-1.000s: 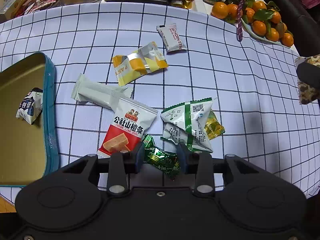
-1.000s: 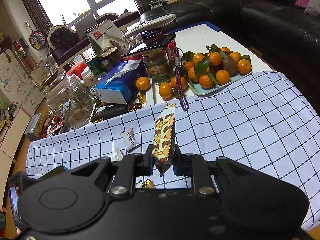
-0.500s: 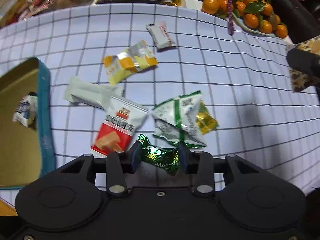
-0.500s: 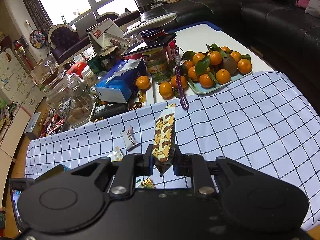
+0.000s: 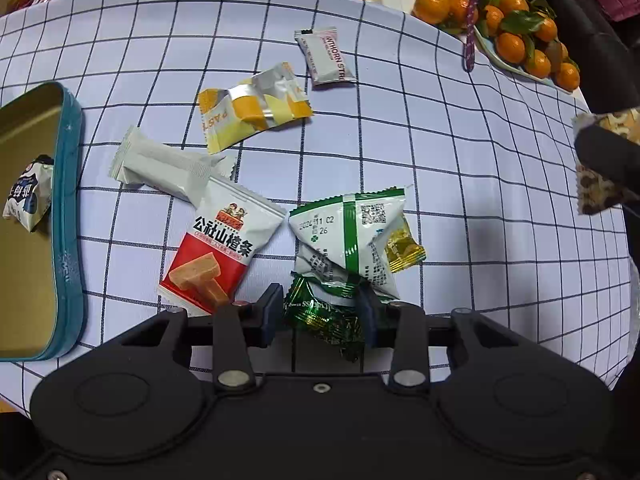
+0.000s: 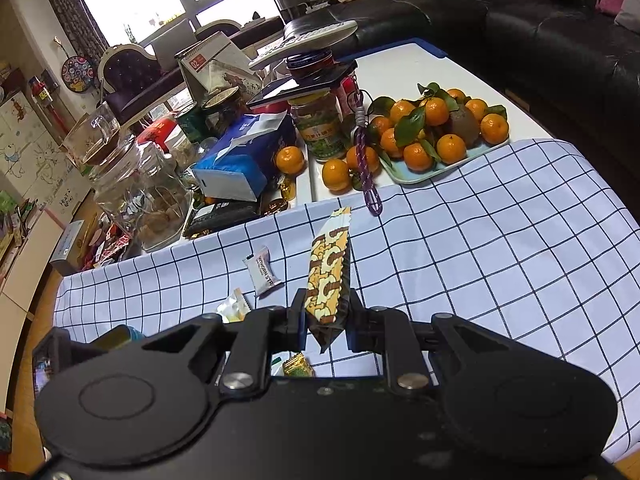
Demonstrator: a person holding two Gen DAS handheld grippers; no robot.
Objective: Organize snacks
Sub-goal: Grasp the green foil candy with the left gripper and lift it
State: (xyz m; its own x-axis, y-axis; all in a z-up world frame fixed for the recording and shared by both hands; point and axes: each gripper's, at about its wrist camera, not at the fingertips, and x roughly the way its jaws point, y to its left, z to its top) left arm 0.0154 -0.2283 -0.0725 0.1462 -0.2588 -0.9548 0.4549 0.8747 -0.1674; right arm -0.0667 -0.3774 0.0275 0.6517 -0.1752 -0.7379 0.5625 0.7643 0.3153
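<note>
My left gripper [image 5: 322, 316] is shut on a dark green foil candy [image 5: 326, 318] low over the checked cloth. Beyond it lie a red and white snack pack [image 5: 218, 252], a green and white pack [image 5: 348, 236], a gold candy [image 5: 402, 250], a grey bar [image 5: 164, 168], a yellow pack [image 5: 252, 108] and a small white bar [image 5: 326, 58]. A teal tin [image 5: 68, 216] at the left holds one blue and white snack [image 5: 28, 196]. My right gripper [image 6: 326, 314] is shut on a brown and cream patterned bar [image 6: 328, 276], held upright above the cloth; it also shows in the left wrist view [image 5: 600, 164].
A tray of oranges [image 6: 436, 136] stands at the cloth's far edge. Glass jars [image 6: 140, 192], a blue tissue pack [image 6: 244, 156], a tin can [image 6: 320, 128] and a hanging purple cord [image 6: 366, 168] crowd the table behind. A black sofa [image 6: 540, 40] is at the right.
The left gripper has stayed around the green foil candy while the view shifted slightly. The right gripper holds the patterned bar as before, almost still.
</note>
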